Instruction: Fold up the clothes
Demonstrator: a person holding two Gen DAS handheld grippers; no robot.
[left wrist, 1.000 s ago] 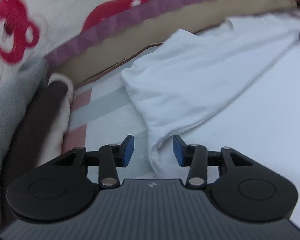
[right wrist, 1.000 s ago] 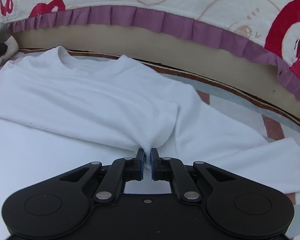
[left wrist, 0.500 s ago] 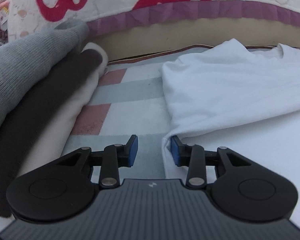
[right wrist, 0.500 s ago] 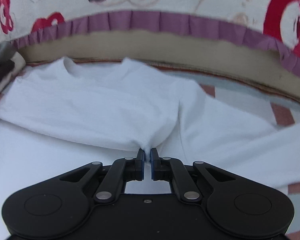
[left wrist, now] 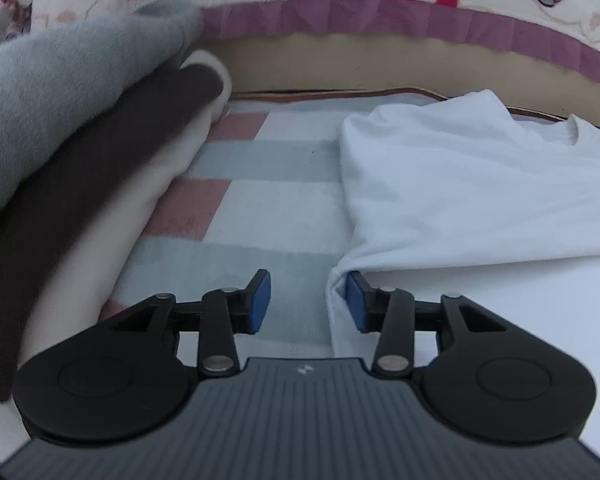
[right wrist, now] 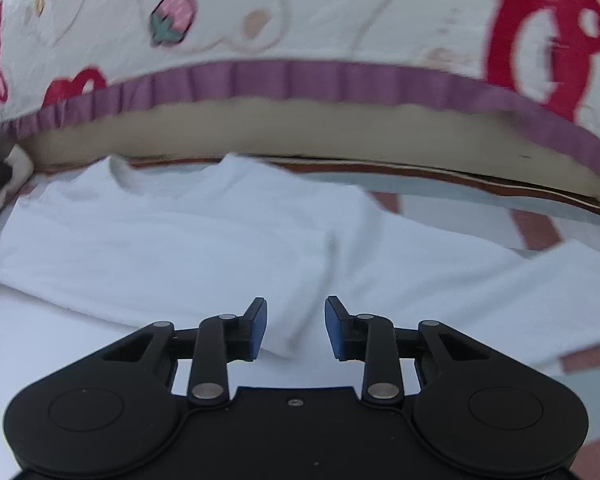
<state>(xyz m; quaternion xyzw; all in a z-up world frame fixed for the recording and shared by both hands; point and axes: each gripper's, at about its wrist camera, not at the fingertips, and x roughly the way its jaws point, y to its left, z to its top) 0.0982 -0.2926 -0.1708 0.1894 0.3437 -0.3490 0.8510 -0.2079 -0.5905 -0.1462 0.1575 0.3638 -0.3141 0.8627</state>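
Surface is a soft mat with pale pink, grey-green and white checks (left wrist: 284,196), running up against a tan padded edge with a purple pleated trim (right wrist: 300,80); above that a cream quilted cover with red bear and strawberry prints (right wrist: 339,12) is filling the far side of both views. Far left, a stack of folded clothes, grey over dark brown over cream (left wrist: 80,152), is sitting on the mat. The white long-sleeved knit top (right wrist: 180,248) is lying spread across the mat, collar toward the far edge, one sleeve trailing off to the right, near portion doubled over itself. Both grippers are angling down at the cloth from the near side. The left gripper (left wrist: 307,300) is sitting at the top's left folded corner: jaws parted to a moderate gap, right blue pad (left wrist: 353,300) touching the cloth edge, left pad clear over bare mat, so nothing is being pinched. The right gripper (right wrist: 295,328) is hanging over the middle fold of the top; its jaws have just been opening, and a ridge of white fabric is lying between the pads without either one pressing on it.
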